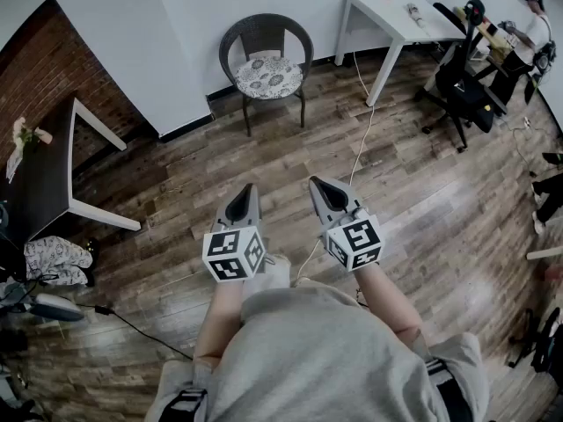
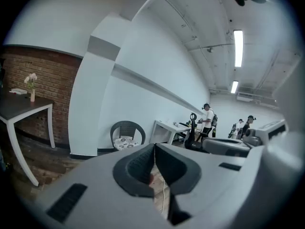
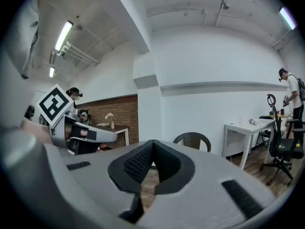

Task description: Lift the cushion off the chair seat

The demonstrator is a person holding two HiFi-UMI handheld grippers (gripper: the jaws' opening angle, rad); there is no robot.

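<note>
On the seat of the round-backed chair (image 1: 264, 26) against the white wall (image 1: 193, 25) lies the patterned cushion (image 1: 268, 76), well apart from you across the wood floor (image 1: 422, 209). It looks soft and light and will likely sag and fold as it rises, so pinch it at the front edge, better at two places than one. Your left gripper (image 1: 250, 188) and right gripper (image 1: 315, 183) are held out low before you, jaws clenched together on nothing. You'd have to part them before any grasp.
</note>
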